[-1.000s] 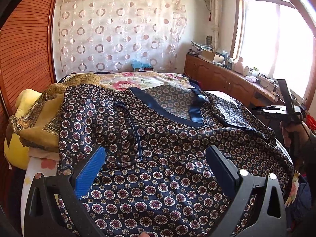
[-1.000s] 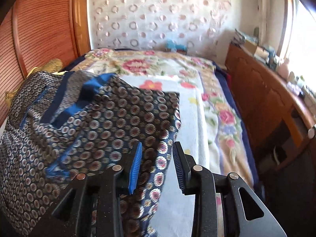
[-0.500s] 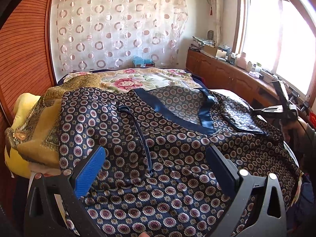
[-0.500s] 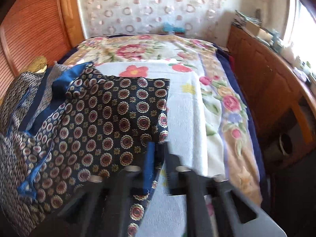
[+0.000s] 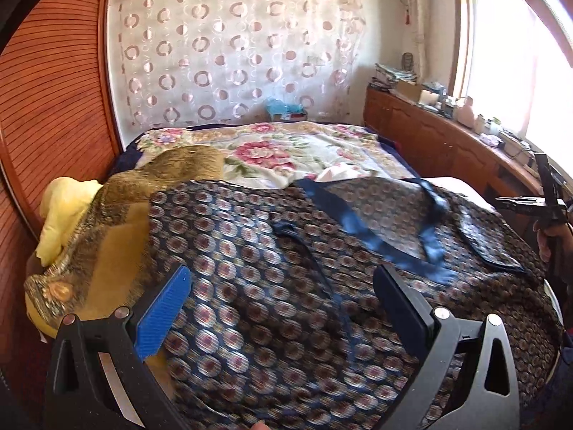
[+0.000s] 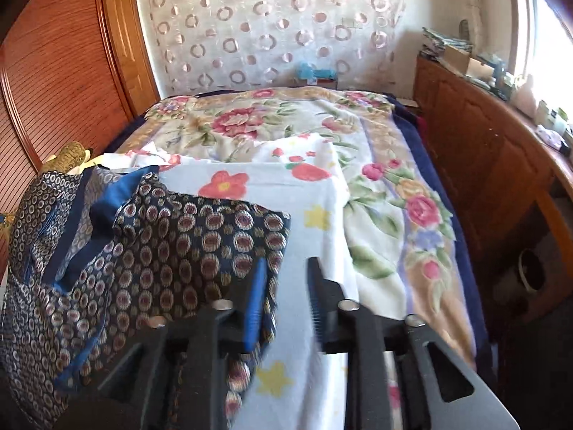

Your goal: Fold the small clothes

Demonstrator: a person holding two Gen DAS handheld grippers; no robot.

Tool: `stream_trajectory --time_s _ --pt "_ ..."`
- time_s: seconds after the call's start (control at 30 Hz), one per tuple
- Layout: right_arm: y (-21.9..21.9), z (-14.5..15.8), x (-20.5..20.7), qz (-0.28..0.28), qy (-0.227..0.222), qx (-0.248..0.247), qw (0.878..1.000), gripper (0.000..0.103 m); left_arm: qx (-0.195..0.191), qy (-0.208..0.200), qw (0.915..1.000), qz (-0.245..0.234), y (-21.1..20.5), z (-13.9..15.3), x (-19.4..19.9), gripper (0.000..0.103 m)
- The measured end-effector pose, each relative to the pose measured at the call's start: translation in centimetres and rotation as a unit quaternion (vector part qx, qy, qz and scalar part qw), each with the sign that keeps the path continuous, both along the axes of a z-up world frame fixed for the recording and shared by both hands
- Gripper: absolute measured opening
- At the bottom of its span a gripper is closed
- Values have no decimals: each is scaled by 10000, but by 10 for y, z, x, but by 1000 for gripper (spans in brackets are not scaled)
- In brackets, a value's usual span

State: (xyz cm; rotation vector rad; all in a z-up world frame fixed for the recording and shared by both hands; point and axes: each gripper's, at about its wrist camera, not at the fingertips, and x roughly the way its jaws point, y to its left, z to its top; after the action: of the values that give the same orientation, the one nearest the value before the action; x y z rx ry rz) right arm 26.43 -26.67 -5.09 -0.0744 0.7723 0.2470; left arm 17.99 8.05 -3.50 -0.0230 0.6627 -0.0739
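A dark navy garment with a medallion print and blue trim (image 5: 286, 279) lies spread over the near end of the bed. It also shows in the right wrist view (image 6: 172, 251), bunched at the left. My left gripper (image 5: 283, 301) hangs wide open just above the garment's middle, holding nothing. My right gripper (image 6: 284, 301) is open with a narrow gap, at the garment's right edge, over the white flowered sheet (image 6: 311, 193). It also shows at the far right of the left wrist view (image 5: 548, 204).
A gold-brown cloth (image 5: 118, 236) and a yellow pillow (image 5: 62, 211) lie at the bed's left. A floral blanket (image 6: 394, 179) covers the bed. A wooden sideboard (image 6: 494, 165) runs along the right, a slatted wooden wall (image 6: 53, 71) along the left.
The right gripper's jaws closed to nearly shut half a second ago and have opened again to a narrow gap. The left gripper stayed wide open and tilted up a little over the garment.
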Motion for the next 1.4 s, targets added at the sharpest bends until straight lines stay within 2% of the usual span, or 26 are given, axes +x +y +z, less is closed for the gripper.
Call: stream_trajectory --time_s 0.13,0.33,0.4,0.47,0.5,0.53,0.6,0.67,0.77,0.97,1.07,1.17,1.3,1.4 --pt "1 -12 29 -7 250 -66 9997 36 56 91 9997 219 20 -2 15 102" --pt "-6 -13 52 252 520 503 9971 36 67 129 9991 395 41 -4 30 102" --pt "-5 -14 56 325 536 436 9971 36 73 132 9990 409 44 -5 34 102" --pt "-1 -15 57 394 525 253 9975 25 93 139 9990 412 44 -6 38 102" --pt "2 -15 57 430 519 165 9976 14 113 138 9990 406 45 -6 40 102" --pt "4 -16 57 449 486 24 9978 6 139 131 9990 399 45 -6 42 102" --pt "7 -14 53 483 380 -135 9980 2 198 106 9990 394 46 -4 46 102" --pt "2 -7 49 364 127 -124 9992 1 232 69 9989 400 49 -2 51 102" --pt "-14 1 48 -177 -252 -146 9994 1 247 126 9986 442 58 0 60 102" --pt "-17 -12 55 -306 -88 -421 9986 1 274 310 9979 500 76 -5 76 102" --pt "-12 -12 56 -290 -37 -384 9988 1 205 393 9982 415 80 -7 80 102" --pt "-8 -12 63 -258 21 -361 9990 1 176 455 9983 308 80 -7 85 94" --pt "-9 -11 66 -235 85 -372 9990 1 30 529 9984 209 83 -8 92 68" --pt "-11 -10 67 -220 94 -363 9991 1 -23 554 9982 220 85 -8 96 62"
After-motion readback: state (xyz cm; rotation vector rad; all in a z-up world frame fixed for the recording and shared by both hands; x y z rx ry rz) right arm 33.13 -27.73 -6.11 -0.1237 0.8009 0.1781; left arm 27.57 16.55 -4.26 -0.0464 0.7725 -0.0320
